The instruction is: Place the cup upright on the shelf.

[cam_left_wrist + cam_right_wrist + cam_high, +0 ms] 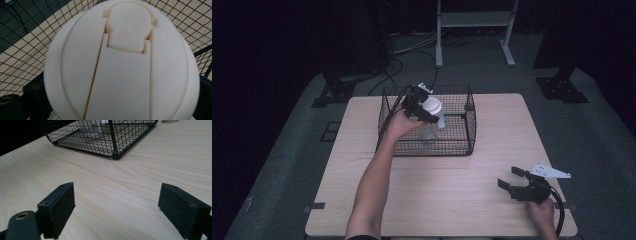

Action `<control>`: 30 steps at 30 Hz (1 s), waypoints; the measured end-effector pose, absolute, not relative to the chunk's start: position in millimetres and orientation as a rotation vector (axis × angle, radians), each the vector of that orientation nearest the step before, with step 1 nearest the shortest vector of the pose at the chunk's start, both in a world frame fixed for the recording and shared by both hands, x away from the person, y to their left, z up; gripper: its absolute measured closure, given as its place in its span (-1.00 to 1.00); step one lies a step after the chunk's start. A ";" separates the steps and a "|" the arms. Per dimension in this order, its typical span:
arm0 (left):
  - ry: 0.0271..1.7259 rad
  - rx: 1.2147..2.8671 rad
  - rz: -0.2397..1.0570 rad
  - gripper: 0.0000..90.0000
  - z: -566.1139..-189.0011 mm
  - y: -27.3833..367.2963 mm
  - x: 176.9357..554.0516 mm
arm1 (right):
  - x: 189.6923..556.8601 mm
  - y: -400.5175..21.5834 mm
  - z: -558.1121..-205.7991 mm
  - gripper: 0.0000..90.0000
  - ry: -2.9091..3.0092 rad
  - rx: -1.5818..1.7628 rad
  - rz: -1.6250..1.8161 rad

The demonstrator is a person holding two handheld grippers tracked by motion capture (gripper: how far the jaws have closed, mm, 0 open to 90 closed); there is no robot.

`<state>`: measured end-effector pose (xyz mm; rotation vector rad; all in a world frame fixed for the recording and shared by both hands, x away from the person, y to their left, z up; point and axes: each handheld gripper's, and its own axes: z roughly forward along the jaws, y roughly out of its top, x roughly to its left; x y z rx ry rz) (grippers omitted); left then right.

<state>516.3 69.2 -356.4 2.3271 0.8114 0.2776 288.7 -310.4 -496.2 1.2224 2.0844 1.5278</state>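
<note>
One black wire basket [459, 142] stands on the one wooden table [447, 195]; inside the basket is one clear bottle [430, 127] with one cream flip-top lid [120, 62]; two grippers: one at the basket [424, 105], one near of it [516, 180]

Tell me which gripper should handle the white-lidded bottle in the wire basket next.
Left. The left gripper is already at the bottle inside the wire basket, its jaws on either side of the white lid. The right gripper sits open near the table's front right corner, holding nothing.
</note>
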 end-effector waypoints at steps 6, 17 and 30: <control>0.811 2.317 0.290 -0.95 -355.7 67.5 515.4 | 288.3 -309.6 -496.3 -0.71 2.088 1.222 1.522; 0.785 2.286 0.357 -0.95 -343.5 69.6 509.3 | 288.7 -309.2 -496.5 -0.71 2.088 1.223 1.515; 0.793 2.271 0.387 -0.98 -332.3 80.2 502.8 | 288.8 -307.5 -496.8 -0.71 2.098 1.221 1.498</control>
